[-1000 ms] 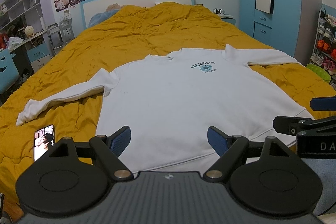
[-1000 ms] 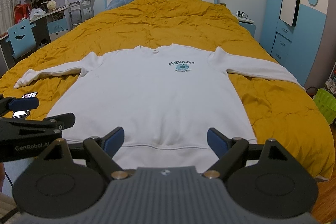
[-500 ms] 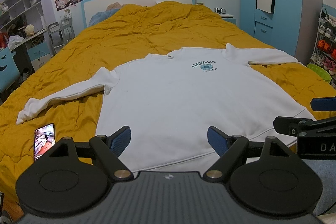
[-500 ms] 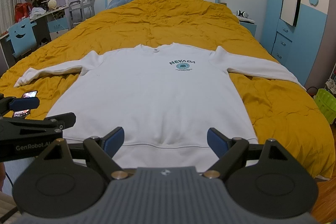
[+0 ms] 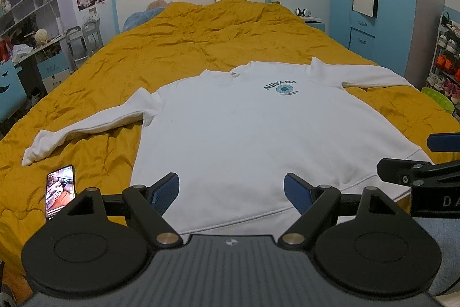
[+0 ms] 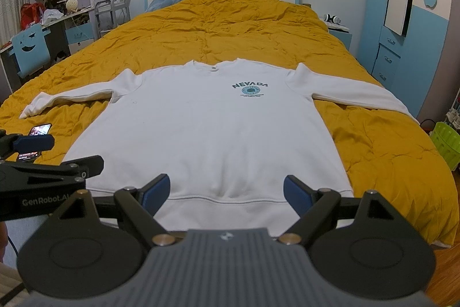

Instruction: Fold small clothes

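A white long-sleeved sweatshirt (image 5: 244, 134) with a teal NEVADA print lies flat, front up, on the yellow bed cover, both sleeves spread out sideways; it also shows in the right wrist view (image 6: 218, 128). My left gripper (image 5: 231, 190) is open and empty, held above the sweatshirt's hem near its left part. My right gripper (image 6: 227, 192) is open and empty above the middle of the hem. Each gripper shows at the edge of the other's view.
A phone (image 5: 59, 189) with a lit screen lies on the yellow cover (image 5: 201, 39) left of the hem. A desk and shelves stand at the left (image 6: 57, 5), a blue wardrobe at the right (image 6: 402, 33), a green basket on the floor (image 6: 447, 143).
Both grippers have drifted slightly; the sweatshirt sits a touch differently in view. Nothing was taken hold of.
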A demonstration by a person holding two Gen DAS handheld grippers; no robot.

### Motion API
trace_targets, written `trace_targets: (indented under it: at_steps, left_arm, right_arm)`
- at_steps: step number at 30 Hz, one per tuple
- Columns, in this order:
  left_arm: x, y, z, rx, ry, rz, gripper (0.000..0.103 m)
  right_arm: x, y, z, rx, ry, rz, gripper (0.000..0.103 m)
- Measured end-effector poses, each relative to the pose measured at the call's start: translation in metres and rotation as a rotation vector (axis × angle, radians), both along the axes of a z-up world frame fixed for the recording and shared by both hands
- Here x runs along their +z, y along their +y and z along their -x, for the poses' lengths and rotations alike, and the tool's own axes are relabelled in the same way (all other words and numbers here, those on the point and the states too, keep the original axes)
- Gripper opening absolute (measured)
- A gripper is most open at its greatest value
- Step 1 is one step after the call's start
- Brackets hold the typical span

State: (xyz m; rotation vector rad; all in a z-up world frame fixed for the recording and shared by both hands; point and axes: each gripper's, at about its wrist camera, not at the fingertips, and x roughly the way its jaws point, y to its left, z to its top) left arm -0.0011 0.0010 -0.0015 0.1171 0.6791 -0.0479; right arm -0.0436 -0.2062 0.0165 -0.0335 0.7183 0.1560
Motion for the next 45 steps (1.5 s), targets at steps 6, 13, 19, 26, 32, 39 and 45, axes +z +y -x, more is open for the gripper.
trace_targets:
  at_steps: [6, 13, 19, 26, 32, 39, 45]
  left_arm:
    - [0.000, 0.010, -0.014, 0.027, 0.014, 0.015, 0.096]
    - [-0.002, 0.048, -0.049, 0.084, 0.020, 0.073, 0.093]
    - [0.002, 0.103, -0.091, 0.120, 0.019, 0.203, 0.093]
    - [0.007, 0.214, -0.146, 0.259, -0.016, 0.277, 0.093]
    - [0.016, 0.317, -0.172, 0.422, -0.056, 0.310, 0.092]
    - [-0.016, 0.423, -0.182, 0.652, -0.052, 0.359, 0.093]
    - [-0.062, 0.483, -0.178, 0.809, -0.039, 0.486, 0.093]
  right_arm:
    - [-0.001, -0.003, -0.010, 0.000, 0.002, -0.009, 0.082]
    - [0.001, -0.018, -0.037, -0.076, -0.169, -0.012, 0.082]
    - [-0.006, -0.028, -0.079, -0.089, -0.248, 0.046, 0.082]
    - [-0.013, -0.042, -0.150, -0.067, -0.162, -0.067, 0.082]
    - [-0.025, -0.025, -0.200, -0.064, -0.097, -0.064, 0.082]
    - [-0.047, -0.012, -0.250, -0.077, 0.010, -0.101, 0.082]
    - [-0.063, -0.002, -0.274, -0.093, 0.073, -0.086, 0.082]
